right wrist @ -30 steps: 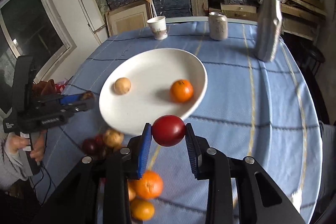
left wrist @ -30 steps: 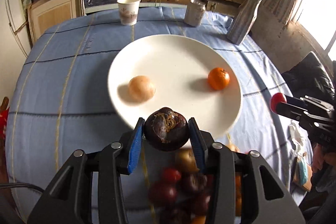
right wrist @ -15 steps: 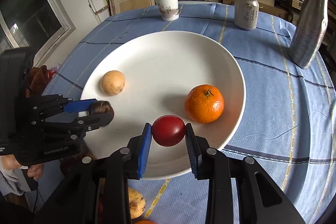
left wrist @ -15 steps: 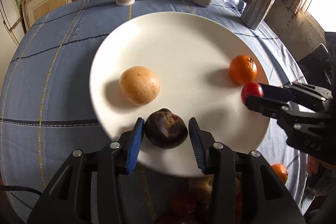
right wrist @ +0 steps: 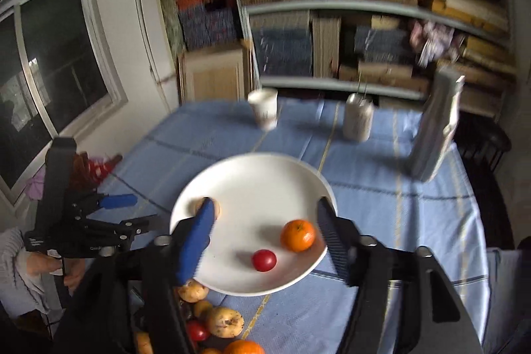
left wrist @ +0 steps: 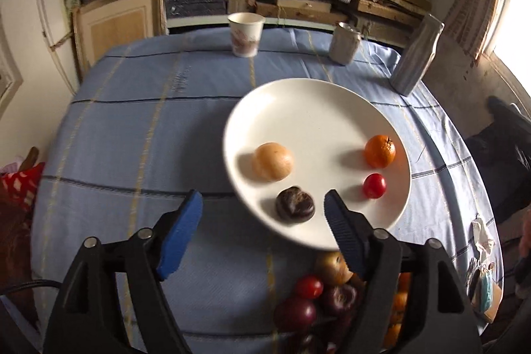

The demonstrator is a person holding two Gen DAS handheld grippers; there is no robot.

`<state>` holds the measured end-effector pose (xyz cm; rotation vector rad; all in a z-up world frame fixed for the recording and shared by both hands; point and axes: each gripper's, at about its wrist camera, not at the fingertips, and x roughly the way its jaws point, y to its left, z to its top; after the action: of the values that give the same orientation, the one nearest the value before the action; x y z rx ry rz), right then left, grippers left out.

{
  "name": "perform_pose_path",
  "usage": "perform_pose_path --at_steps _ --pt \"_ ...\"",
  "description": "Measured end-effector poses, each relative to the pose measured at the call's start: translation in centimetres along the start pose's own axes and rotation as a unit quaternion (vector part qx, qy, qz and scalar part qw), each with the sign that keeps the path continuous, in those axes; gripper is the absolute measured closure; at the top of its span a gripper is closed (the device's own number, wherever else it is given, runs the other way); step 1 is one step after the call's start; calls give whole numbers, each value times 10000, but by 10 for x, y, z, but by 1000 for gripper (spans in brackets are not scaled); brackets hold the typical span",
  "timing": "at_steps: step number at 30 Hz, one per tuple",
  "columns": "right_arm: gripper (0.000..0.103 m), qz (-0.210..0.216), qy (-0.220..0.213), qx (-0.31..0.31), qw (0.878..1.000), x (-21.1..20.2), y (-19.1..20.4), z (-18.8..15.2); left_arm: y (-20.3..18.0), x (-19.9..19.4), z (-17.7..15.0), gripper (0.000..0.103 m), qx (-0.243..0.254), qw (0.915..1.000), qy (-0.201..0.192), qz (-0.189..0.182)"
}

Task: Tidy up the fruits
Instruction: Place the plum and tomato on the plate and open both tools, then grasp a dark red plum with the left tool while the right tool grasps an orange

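Both grippers are now standing empty and pulled back from the white plate [left wrist: 332,108], where 0.5 s ago each was gripping a fruit just over it: the left gripper [left wrist: 264,216] is spreading its blue pads wide with the dark purple fruit [left wrist: 294,203] sitting free on the near part of the plate, and the right gripper [right wrist: 265,228] is likewise gaping, its red fruit [right wrist: 264,260] resting on the plate just beside the orange mandarin [right wrist: 297,235]. The pale tan round fruit [left wrist: 272,161] is lying apart from the others, so 4 fruits are occupying the plate with bare space left at its far side. The unsorted pile [left wrist: 318,291] of red, purple, tan and orange fruits is waiting on the blue tablecloth [left wrist: 132,128] just beyond the plate's near rim, partly hidden under the grippers. The step in hand looks like retreating and reaching for the next piece, and doing it well probably means lifting clear before swinging down, so that no finger is nudging the round fruits, which could roll on the smooth plate. Picking an outer fruit of the pile, with the pads straddling its widest part, should be keeping its neighbours from scattering toward the table edge. Each new fruit is best set beside its own kind.
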<state>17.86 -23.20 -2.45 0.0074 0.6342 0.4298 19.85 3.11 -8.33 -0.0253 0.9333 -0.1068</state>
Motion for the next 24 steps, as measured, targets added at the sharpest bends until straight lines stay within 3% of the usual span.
perform_pose_path --at_steps 3,7,11,18,24 --pt "16 -32 153 178 9997 -24 -1 -29 9 -17 -27 22 -95 9998 81 180" --pt "16 -29 842 654 9943 -32 -2 -92 11 -16 -73 21 -83 9983 488 315" --pt "16 210 1553 1333 9786 -31 -2 -136 2 -9 -98 21 57 9972 697 247" --pt "16 -37 1602 1114 9808 -48 13 -145 -15 12 -99 21 331 9971 674 148" --pt "16 -352 1589 1308 9780 -63 2 -150 -15 27 -100 21 384 9963 766 47"
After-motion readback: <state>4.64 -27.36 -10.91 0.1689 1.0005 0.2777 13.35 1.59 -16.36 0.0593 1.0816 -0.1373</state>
